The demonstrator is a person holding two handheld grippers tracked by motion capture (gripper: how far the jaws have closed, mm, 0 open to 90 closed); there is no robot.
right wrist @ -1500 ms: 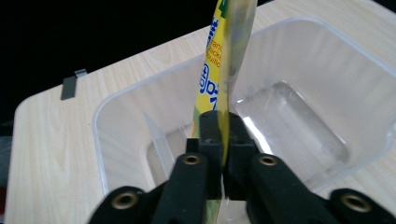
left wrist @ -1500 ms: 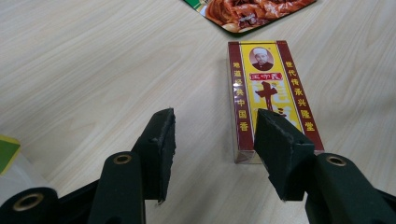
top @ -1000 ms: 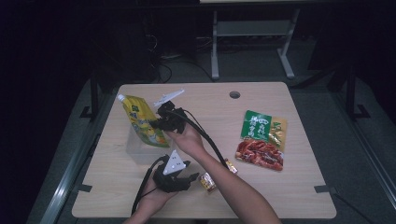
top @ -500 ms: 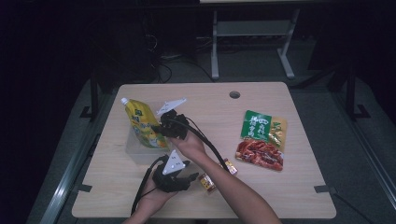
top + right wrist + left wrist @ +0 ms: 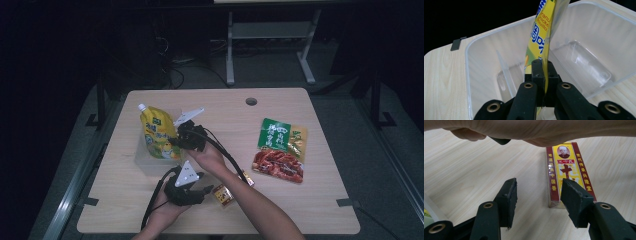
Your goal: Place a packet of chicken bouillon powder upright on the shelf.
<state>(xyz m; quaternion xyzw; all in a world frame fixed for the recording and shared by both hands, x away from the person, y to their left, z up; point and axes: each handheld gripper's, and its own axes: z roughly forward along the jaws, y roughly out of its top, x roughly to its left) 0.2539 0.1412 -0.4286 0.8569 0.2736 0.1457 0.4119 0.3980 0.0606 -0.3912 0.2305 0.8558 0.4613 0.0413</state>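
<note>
Above the clear rectangular plastic tub (image 5: 150, 162), at the left half of the pale wooden table (image 5: 300, 210), the right gripper (image 5: 186, 136) is clenched on the lower edge of a yellow stand-up pouch with a white spout (image 5: 157, 134). In the right gripper view the two black jaws are pressed together with the pouch's thin edge (image 5: 543, 47) pinched between them, and the pouch hangs upright inside the tub's open mouth (image 5: 481, 75) (its lower end is hidden behind the jaws, so contact with the tub floor cannot be confirmed). From the high view the pouch leans slightly, spout uppermost, with its bottom within the tub's outline.

The left gripper (image 5: 197, 192) rests low at the near edge of the table, just in front of the tub, with its jaws released and standing apart. The left gripper view shows bare table between the pads; a small yellow-and-red printed carton (image 5: 567, 173) lies flat just beyond the right-hand jaw, partly behind it, not gripped. The same carton (image 5: 223, 195) appears in the high view just beside that gripper. The person's right forearm crosses above it.

Well apart, on the right side of the table, a green snack packet (image 5: 280, 136) and a red snack packet (image 5: 278, 165) lie flat, touching one another.
</note>
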